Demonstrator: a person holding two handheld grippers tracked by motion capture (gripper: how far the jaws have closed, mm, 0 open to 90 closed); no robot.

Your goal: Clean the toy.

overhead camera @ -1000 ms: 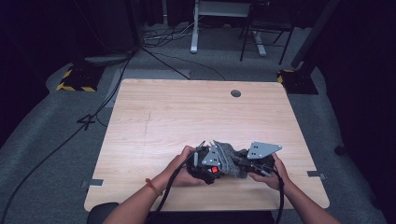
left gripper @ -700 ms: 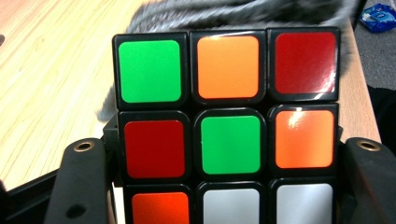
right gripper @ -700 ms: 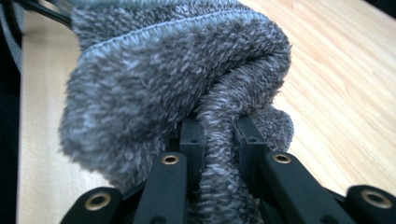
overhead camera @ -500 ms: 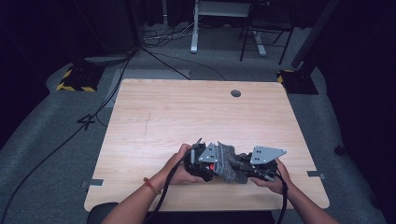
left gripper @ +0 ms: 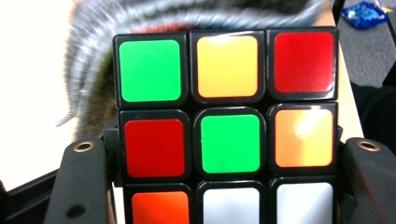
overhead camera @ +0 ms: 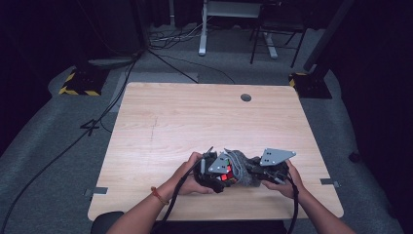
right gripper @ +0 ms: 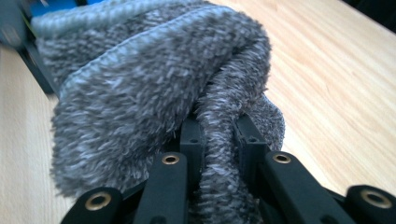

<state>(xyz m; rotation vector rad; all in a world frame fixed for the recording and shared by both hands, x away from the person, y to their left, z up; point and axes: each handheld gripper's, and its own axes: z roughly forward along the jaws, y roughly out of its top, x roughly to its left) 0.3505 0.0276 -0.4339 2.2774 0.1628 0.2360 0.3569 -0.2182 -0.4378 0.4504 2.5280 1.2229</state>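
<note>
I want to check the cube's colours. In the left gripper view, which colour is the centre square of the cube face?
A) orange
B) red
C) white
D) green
D: the middle square of the cube, held between the left gripper's jaws, is green.

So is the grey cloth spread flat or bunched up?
Bunched up: the grey cloth sits in thick folds, one fold pinched in the right hand-held gripper, against the cube.
</note>
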